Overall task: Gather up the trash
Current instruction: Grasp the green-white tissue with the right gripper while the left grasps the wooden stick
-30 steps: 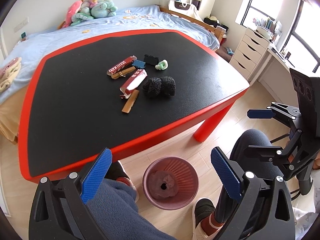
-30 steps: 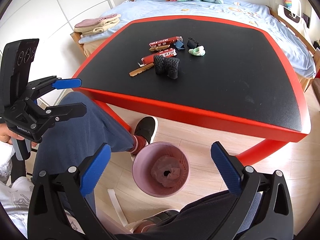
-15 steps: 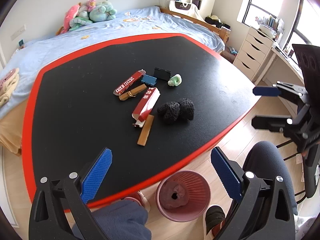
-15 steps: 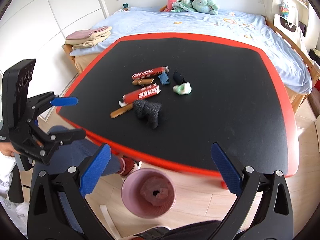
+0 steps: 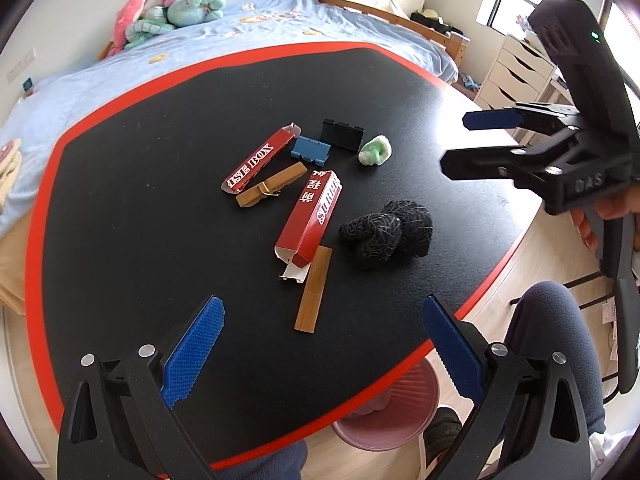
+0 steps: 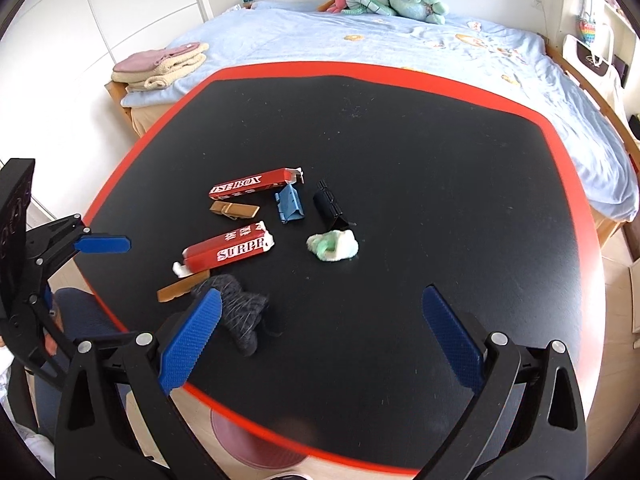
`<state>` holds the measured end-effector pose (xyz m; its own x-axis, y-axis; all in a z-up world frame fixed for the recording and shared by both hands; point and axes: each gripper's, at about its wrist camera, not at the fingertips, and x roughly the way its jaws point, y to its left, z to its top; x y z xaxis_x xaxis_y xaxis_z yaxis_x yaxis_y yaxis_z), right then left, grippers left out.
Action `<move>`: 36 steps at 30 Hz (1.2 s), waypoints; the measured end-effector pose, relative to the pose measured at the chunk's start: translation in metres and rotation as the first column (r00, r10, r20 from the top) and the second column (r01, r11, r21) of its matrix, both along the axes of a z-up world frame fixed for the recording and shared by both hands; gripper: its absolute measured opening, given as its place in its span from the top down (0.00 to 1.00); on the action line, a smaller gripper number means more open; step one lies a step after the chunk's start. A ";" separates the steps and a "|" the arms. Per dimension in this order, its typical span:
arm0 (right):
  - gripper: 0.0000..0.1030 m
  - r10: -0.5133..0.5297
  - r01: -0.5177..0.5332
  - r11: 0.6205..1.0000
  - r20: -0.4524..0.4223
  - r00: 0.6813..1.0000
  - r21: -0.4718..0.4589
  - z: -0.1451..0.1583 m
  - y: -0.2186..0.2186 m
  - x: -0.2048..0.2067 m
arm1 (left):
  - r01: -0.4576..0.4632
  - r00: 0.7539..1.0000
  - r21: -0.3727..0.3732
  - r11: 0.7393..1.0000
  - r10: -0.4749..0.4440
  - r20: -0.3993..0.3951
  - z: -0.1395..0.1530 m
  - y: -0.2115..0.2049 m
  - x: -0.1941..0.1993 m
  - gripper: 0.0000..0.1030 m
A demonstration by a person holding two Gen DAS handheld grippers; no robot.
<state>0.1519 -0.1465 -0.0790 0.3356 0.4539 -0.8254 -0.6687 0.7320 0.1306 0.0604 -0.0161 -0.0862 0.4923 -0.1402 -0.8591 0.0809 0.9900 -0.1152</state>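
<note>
On the black table [image 5: 132, 216] lie two red cartons: one [image 5: 310, 220] [image 6: 226, 252] with a torn end, the other [image 5: 260, 164] [image 6: 250, 188] behind it. A crumpled green-white wad [image 5: 375, 151] [image 6: 334, 245] and a dark sock bundle [image 5: 386, 234] [image 6: 238, 312] lie nearby. My left gripper [image 5: 320, 344] hovers open above the near table edge, nothing between its fingers. My right gripper [image 6: 318, 340] is open too, above the table's right part, empty; it also shows in the left wrist view as the right gripper [image 5: 472, 140]. The pink bin [image 5: 392, 412] [image 6: 256, 444] stands on the floor under the table edge.
Two wooden clothespins [image 5: 272, 189] [image 5: 314, 290], a blue clip [image 5: 310, 149] and a black clip [image 5: 341, 134] lie among the cartons. A bed [image 6: 400, 40] with plush toys runs behind the table. White drawers [image 5: 516, 72] stand at the right. The person's knee [image 5: 548, 320] is beside the bin.
Both grippers have risen from above the bin and moved forward over the table. The bin has slid to the bottom of both views. Both stay open.
</note>
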 end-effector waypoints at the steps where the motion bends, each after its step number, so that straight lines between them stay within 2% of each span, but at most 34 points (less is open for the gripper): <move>1: 0.04 0.005 -0.005 1.000 -0.002 1.000 -0.005 -0.004 0.003 0.005 | -0.001 1.000 0.000 1.000 0.001 -0.004 -0.003 0.001 0.002 0.08; 8: 0.04 0.038 -0.039 0.999 -0.019 0.999 -0.027 -0.029 0.020 0.030 | -0.004 1.000 0.008 1.000 0.004 -0.027 -0.018 0.003 0.011 0.10; 10: 0.10 0.044 -0.044 0.999 -0.022 0.999 -0.027 -0.035 0.023 0.033 | 0.001 0.999 0.011 1.000 -0.001 -0.033 -0.022 0.002 0.014 0.19; 11: 0.16 0.046 -0.047 0.998 -0.022 0.999 -0.032 -0.038 0.024 0.035 | 0.004 0.999 0.014 1.000 -0.004 -0.041 -0.024 0.001 0.015 0.23; 12: 0.21 0.048 -0.049 0.998 -0.025 0.999 -0.036 -0.040 0.025 0.036 | 0.008 0.999 0.014 1.000 -0.007 -0.045 -0.026 0.000 0.016 0.25; 15: 0.27 0.055 -0.056 0.998 -0.029 0.998 -0.035 -0.046 0.026 0.040 | 0.008 0.999 0.028 1.000 -0.007 -0.033 -0.027 0.001 0.016 0.32; 20: 0.45 0.068 -0.068 0.997 0.001 0.998 -0.042 -0.047 0.030 0.040 | 0.005 1.000 0.046 0.999 -0.003 -0.029 -0.024 0.004 0.015 0.67; 21: 0.51 0.070 -0.070 0.997 0.005 0.998 -0.044 -0.046 0.031 0.039 | 0.005 1.000 0.046 0.999 -0.004 -0.031 -0.024 0.005 0.015 0.70; 23: 0.62 0.073 -0.072 0.996 0.017 0.997 -0.054 -0.046 0.032 0.039 | 0.002 0.999 0.053 0.999 0.000 -0.034 -0.023 0.008 0.014 0.82; 24: 0.66 0.075 -0.073 0.996 0.022 0.997 -0.058 -0.045 0.033 0.038 | 0.000 0.999 0.053 0.999 0.002 -0.035 -0.023 0.008 0.014 0.84; 26: 0.66 0.083 -0.081 0.995 0.022 0.996 -0.062 -0.045 0.035 0.036 | -0.002 0.999 0.050 0.999 0.003 -0.038 -0.022 0.010 0.013 0.88; 36: 0.67 0.068 -0.066 0.996 0.031 0.997 -0.056 -0.032 0.029 0.021 | -0.020 1.000 0.026 0.999 0.020 -0.021 -0.016 0.011 0.007 0.89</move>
